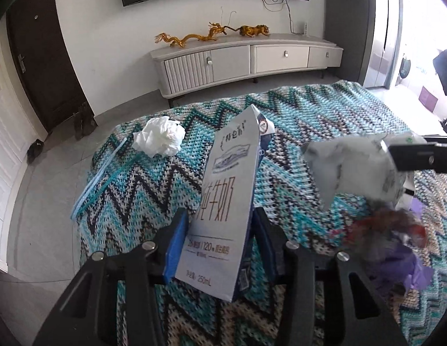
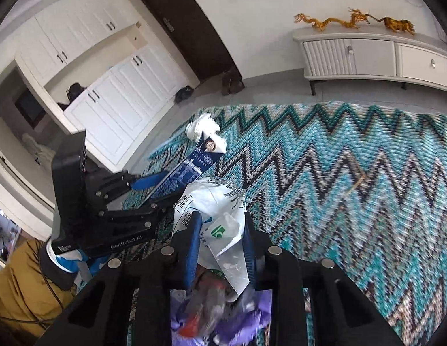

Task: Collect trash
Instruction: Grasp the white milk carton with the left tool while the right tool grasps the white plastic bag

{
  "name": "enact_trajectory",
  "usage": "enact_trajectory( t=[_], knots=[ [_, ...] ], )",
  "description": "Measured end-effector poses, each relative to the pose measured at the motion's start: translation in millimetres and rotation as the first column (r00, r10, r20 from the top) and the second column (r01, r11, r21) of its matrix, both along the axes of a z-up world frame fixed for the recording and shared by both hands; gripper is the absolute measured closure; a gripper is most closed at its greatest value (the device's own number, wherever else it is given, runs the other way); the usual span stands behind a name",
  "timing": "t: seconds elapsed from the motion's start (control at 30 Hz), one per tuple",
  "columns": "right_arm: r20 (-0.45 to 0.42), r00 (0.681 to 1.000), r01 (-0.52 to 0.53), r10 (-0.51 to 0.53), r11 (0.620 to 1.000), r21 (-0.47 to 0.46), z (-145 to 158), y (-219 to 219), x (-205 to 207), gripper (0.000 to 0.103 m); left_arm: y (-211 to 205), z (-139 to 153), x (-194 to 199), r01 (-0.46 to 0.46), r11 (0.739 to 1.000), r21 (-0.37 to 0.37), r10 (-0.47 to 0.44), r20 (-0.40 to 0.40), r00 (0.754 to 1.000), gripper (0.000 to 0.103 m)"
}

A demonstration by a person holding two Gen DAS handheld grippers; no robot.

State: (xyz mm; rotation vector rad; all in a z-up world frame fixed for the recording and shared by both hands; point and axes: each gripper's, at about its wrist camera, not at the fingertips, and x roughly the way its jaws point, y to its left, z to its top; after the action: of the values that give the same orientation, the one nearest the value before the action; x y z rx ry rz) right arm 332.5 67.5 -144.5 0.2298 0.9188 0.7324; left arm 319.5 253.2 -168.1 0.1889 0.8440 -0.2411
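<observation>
Nearest the left gripper [image 1: 220,239], a tall pale milk carton [image 1: 223,201] stands between the blue pads, its base low at the frame's bottom; the jaws sit narrow around it, and whether the pads truly press its sides is hard to tell. The right gripper [image 2: 220,245] has its jaws drawn in close on a crumpled white plastic bag [image 2: 220,225] printed with green and black marks. Just under that bag lies a purple trash bag [image 2: 223,317], open, with reddish and clear scraps inside; they are blurred, so what they are cannot be made out. All of this rests on a counter covered by a teal zigzag knitted cloth [image 1: 324,121]. Farther off on the cloth, near its left edge, a ball of white tissue [image 1: 160,139] lies apart from the carton, beside a blue straw-like strip [image 1: 99,184]. A sleeve [image 2: 21,282] in mustard fabric is cut off at the right wrist view's lower left.
</observation>
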Motion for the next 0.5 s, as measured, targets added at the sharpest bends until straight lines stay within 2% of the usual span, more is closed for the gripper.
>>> enact_trajectory(
  t=[0.23, 0.5],
  knots=[
    [0.056, 0.996, 0.069, -0.071, 0.997, 0.040, 33.7, -28.9, -32.8, 0.077, 10.0, 27.9, -40.0, -0.035, 0.996, -0.083, 0.038, 0.041, 0.998, 0.060],
    [0.124, 0.984, 0.118, -0.125, 0.991, 0.057, 70.1, -58.5, -91.4, 0.078, 15.8, 72.3, -103.2, -0.040, 0.988, -0.152, 0.057, 0.113, 0.992, 0.061]
  ],
)
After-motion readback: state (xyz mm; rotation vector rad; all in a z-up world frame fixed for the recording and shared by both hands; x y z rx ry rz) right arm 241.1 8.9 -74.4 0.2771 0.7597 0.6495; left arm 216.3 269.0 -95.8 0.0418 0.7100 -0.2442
